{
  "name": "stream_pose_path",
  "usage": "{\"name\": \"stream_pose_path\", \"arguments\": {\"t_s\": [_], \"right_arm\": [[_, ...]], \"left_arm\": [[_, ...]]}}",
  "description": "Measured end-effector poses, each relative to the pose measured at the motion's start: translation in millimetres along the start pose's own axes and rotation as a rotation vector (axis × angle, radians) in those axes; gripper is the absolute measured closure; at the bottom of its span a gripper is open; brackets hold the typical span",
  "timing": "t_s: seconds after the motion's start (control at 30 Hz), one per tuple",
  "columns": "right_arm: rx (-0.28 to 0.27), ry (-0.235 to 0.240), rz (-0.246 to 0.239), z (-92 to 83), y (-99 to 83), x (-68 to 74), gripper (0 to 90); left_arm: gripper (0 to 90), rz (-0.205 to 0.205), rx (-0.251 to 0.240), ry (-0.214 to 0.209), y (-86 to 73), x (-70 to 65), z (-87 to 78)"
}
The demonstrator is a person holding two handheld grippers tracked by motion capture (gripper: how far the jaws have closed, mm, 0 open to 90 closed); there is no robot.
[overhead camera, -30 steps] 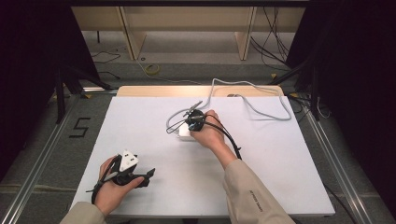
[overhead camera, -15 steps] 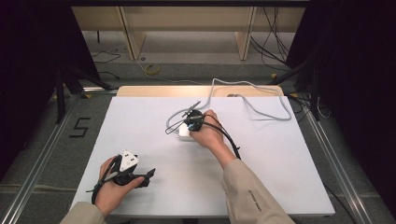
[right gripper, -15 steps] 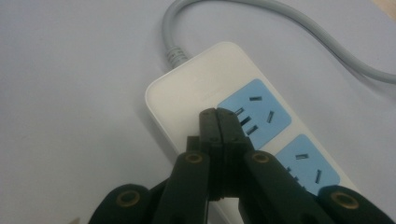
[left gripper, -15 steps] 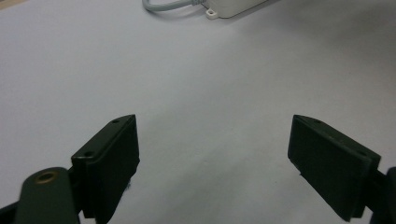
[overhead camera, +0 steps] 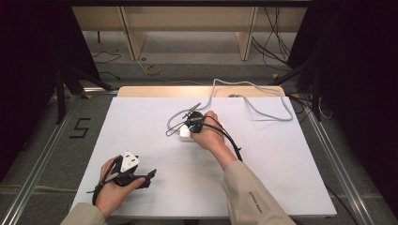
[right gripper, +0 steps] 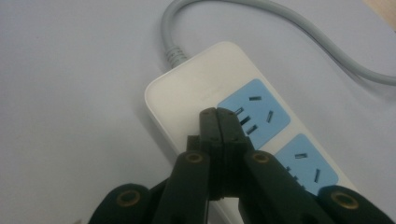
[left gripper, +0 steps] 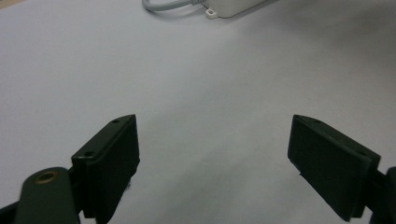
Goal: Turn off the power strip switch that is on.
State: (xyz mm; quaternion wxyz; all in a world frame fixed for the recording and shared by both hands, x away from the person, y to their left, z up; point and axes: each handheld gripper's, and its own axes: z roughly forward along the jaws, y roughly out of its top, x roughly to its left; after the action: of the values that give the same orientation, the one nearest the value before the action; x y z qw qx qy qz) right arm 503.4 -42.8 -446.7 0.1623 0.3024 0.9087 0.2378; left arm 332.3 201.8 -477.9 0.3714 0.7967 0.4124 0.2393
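Now your right gripper (right gripper: 218,112) has its jaws pressed together, tips over the white power strip (right gripper: 201,88) at the centre of the right gripper view, beside a blue socket (right gripper: 254,112). Your left gripper (overhead camera: 136,174), lower left of the high view, holds its jaws wide apart over the bare table (left gripper: 196,74).

"5" on floor (overhead camera: 80,127), left.
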Motion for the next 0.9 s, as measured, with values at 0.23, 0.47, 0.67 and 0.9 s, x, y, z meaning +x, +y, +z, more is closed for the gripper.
{"name": "stream_pose_path", "arguments": {"t_s": [0.23, 0.47, 0.67, 0.9], "right_arm": [[-0.006, 0.013, 0.008, 1.2, -1.0, -0.8, 90.0], [-0.002, 0.011, 0.012, 1.1, -0.8, -0.9, 90.0], [-0.003, -0.001, 0.003, 1.2, -0.4, 0.8, 90.0], [-0.002, -0.002, 0.018, 0.8, -0.3, 1.2, 90.0]], "left_arm": [[16.4, 0.001, 0.001, 0.001, 0.1, -0.3, 0.0], [16.4, 0.001, 0.002, 0.001, 0.1, -0.2, 0.3], [16.4, 0.003, 0.003, 0.000, 0.1, -0.4, 0.4], [16.3, 0.002, 0.002, 0.000, 0.0, -0.6, 0.8]]}}
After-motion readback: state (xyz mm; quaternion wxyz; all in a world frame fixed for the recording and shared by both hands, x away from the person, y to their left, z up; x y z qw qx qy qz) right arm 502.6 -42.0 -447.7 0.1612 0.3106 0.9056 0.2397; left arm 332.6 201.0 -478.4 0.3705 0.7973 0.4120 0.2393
